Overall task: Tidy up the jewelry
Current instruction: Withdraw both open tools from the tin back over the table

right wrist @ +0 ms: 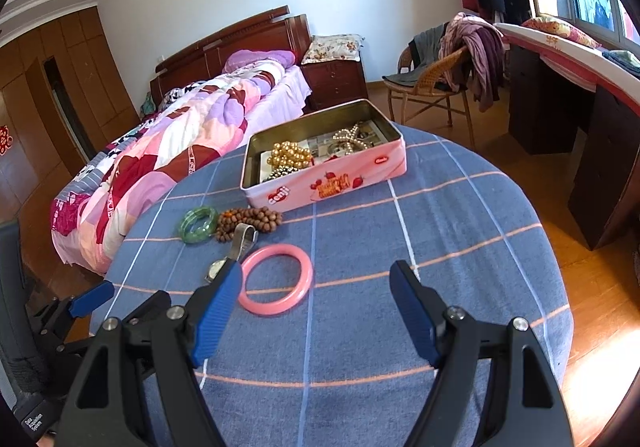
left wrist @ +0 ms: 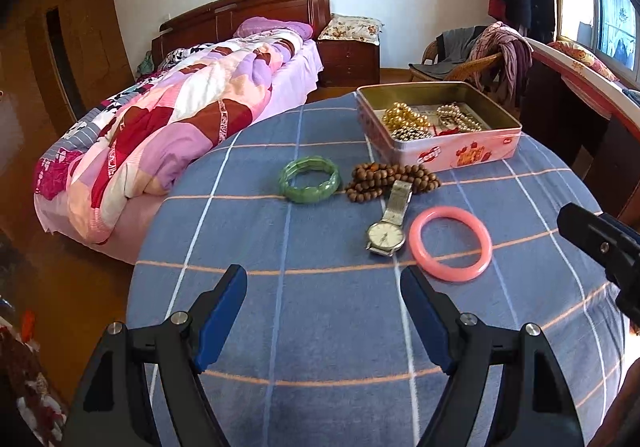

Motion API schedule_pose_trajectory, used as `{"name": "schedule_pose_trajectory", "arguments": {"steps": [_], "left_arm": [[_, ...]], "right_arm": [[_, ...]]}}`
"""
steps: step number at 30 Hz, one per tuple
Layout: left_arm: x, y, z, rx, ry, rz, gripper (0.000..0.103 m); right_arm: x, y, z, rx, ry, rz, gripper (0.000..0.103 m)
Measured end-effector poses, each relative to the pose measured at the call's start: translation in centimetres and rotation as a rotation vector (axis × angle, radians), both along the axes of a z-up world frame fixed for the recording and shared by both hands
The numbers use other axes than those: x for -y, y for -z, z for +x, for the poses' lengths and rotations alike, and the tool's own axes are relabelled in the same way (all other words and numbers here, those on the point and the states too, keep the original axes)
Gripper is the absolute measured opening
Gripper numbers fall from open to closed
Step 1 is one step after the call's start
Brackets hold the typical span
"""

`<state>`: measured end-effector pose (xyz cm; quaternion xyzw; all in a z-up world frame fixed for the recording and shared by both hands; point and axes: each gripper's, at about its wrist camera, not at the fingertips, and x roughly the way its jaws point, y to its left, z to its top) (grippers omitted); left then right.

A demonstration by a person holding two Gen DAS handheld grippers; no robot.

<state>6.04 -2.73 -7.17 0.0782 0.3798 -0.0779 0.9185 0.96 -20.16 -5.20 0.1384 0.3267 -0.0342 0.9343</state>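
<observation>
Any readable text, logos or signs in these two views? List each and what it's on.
"cenji", as best it reads, on the pink tin front wall, lower left.
Small oval logo on the tin's upper right: too blurred to read.
Central red-and-orange print on the tin: not legible.
"Data Acquisition System", white print on the black device at the lower left edge, small and only roughly legible.
Red paper-cut sign on the wardrobe door: too distorted to read.
Watch dial: no legible markings.

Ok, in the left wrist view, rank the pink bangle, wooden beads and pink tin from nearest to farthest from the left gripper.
1. pink bangle, just ahead, right of the left gripper.
2. wooden beads, mid-table.
3. pink tin, far right edge.
</observation>
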Motion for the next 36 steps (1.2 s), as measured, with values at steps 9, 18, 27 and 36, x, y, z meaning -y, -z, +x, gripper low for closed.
{"name": "schedule_pose_trajectory", "arguments": {"steps": [9, 18, 27, 36], "left_arm": [[-2.8, 2.0, -1.1, -0.058, 0.01, -0.065, 0.079], [-4.4, 2.7, -0.6, -0.072, -0.035, -0.065, 0.079], [-6.5, 2.6, 0.8, -0.08, -0.08, -0.114, 0.079], [-7.2, 2.5, 2.6, -0.101, -0.074, -0.122, 0.08]], "right_arm": [[-1.0, 2.0, -0.1, -0.069, -0.041, -0.015, 0.082], [-2.5, 2.7, 1.5, -0.122, -0.098, -0.073, 0.09], [-4.3, 3.9, 4.7, -0.188, -0.158, -0.142, 0.097], [-6.5, 5.6, 8.0, -0.28, -0.206, -0.246, 0.097]]}}
